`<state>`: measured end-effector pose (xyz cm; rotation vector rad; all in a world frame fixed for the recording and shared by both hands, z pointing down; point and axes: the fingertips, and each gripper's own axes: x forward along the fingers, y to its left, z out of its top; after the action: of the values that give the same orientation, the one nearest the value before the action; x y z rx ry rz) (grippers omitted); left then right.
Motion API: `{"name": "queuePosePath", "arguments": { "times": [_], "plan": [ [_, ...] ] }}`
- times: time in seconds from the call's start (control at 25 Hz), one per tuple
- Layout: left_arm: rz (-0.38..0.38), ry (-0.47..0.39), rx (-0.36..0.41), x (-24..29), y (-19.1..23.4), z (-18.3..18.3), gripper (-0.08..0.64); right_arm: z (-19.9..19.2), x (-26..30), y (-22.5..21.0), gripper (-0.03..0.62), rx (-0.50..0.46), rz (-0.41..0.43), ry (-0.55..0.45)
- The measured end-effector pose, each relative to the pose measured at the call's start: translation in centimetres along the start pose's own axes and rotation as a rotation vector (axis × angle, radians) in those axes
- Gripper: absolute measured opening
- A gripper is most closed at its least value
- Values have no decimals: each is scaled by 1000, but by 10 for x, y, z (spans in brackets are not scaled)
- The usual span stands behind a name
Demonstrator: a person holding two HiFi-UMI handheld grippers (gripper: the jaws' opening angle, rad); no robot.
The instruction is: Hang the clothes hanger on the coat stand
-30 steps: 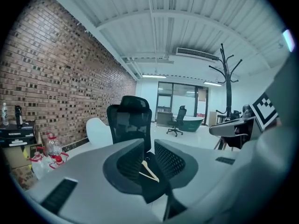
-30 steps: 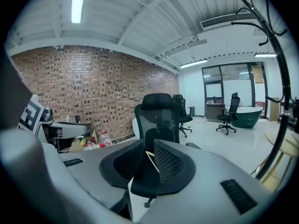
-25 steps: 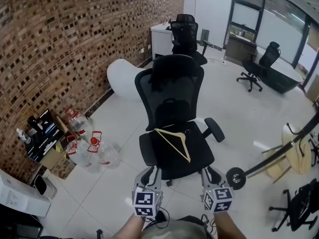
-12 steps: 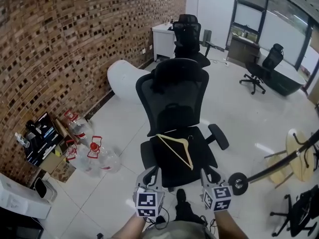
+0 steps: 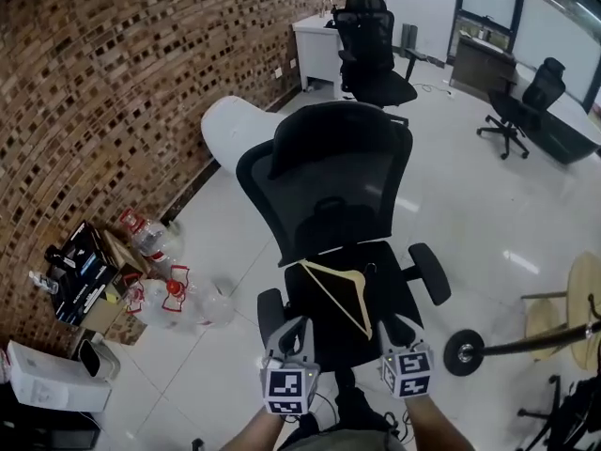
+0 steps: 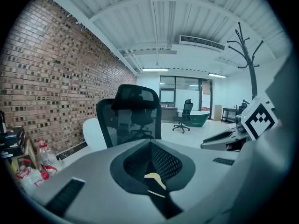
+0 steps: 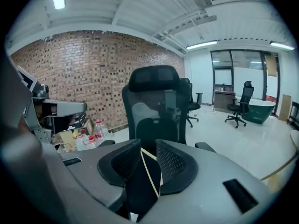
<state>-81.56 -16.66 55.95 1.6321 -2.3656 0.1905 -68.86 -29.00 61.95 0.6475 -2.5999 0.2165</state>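
At the middle of an office with pale floor tiles stands a black mesh office chair (image 5: pixel 338 186), seen from above. A wooden clothes hanger (image 5: pixel 340 294) lies flat on its seat, hook end toward the backrest. Just short of the seat's near edge, a person holds two grippers side by side, each carrying a cube with square markers.

The left gripper (image 5: pixel 288 332) has its jaws drawn together at the tips, with nothing between them. Its own view shows a pale piece of the hanger (image 6: pixel 154 177) beyond the pads. The right gripper (image 5: pixel 399 332) has its jaws part way apart and opening. They grip nothing, and a thin pale edge of the hanger (image 7: pixel 149 174) shows through the gap, well beyond the pads.

The coat stand (image 6: pixel 251 64) rises to the right of the chair, its bare branching arms near the ceiling in the left gripper view. A brick wall (image 5: pixel 113 83) runs along the left, with clear water bottles (image 5: pixel 178 294) with red caps on the floor beside it
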Motion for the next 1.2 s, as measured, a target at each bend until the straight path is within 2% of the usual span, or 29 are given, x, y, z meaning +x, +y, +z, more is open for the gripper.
{"name": "queuePosePath", "arguments": {
  "times": [0.2, 0.36, 0.4, 0.48, 0.8, 1.2],
  "plan": [
    [0, 54, -18, 122, -8, -15, 33, -21, 105, -66, 81, 13, 21, 89],
    [21, 111, -70, 186, 5, -53, 60, -84, 191, -82, 83, 13, 69, 233],
    [24, 121, -78, 201, 9, -64, 64, -100, 214, -86, 119, 13, 73, 262],
    [21, 141, -88, 228, 16, -88, 67, -131, 254, -93, 120, 10, 73, 314],
    [12, 238, -97, 302, 31, -163, 69, -249, 368, -124, 120, 5, 58, 531],
    [10, 289, -113, 368, 53, -229, 69, -337, 463, -131, 129, -25, 68, 681]
  ]
}}
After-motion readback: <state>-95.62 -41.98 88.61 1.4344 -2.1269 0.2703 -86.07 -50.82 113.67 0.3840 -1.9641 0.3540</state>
